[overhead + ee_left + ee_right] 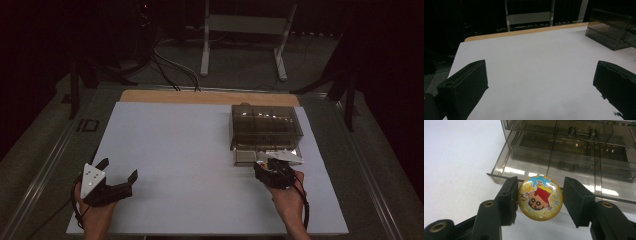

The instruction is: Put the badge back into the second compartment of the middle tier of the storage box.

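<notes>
A round glittery yellow badge (540, 198) with a cartoon figure sits between the jaws of my right gripper (541, 188), which is shut on it by its rim. The badge hangs just in front of the pulled-out bottom drawer (524, 171) of a smoky transparent drawer box (265, 125). In the high view my right gripper (266, 166) is at the drawer's front edge. My left gripper (119, 169) rests at the front left of the white mat (190, 150), jaws wide apart with nothing between them (541, 72).
The drawer box (609, 30) stands at the mat's back right. A wooden table edge (200, 96) shows behind the mat. Cables and a white metal stand (245, 30) lie on the dark floor beyond.
</notes>
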Available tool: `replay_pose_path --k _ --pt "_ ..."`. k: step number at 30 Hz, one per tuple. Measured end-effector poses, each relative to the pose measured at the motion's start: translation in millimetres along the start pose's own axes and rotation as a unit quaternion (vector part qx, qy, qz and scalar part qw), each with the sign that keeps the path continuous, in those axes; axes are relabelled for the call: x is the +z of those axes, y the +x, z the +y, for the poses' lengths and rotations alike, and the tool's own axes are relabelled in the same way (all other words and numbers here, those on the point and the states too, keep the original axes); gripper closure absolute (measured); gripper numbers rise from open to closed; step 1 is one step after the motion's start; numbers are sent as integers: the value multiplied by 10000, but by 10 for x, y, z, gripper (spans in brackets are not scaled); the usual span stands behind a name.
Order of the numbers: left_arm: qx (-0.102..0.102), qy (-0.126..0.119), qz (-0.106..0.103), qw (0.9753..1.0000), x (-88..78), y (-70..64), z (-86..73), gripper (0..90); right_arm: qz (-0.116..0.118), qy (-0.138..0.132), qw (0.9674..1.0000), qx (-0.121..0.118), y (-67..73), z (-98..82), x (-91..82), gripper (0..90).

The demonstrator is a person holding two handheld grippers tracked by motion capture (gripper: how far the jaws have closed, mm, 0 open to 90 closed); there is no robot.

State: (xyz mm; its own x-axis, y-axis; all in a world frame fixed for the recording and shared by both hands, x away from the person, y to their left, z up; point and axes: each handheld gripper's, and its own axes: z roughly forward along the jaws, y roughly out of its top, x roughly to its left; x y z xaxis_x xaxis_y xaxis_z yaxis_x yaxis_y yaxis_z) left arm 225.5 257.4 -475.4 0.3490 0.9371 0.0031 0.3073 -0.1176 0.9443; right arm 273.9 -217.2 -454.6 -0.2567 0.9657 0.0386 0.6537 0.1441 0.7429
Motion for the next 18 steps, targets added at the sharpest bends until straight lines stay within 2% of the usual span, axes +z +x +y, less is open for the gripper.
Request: replay_pose_path --k 18 --pt "0 5 -4 10000 2 2 -1 9 -41 -68 10000 -7 -30 86 -11 475"
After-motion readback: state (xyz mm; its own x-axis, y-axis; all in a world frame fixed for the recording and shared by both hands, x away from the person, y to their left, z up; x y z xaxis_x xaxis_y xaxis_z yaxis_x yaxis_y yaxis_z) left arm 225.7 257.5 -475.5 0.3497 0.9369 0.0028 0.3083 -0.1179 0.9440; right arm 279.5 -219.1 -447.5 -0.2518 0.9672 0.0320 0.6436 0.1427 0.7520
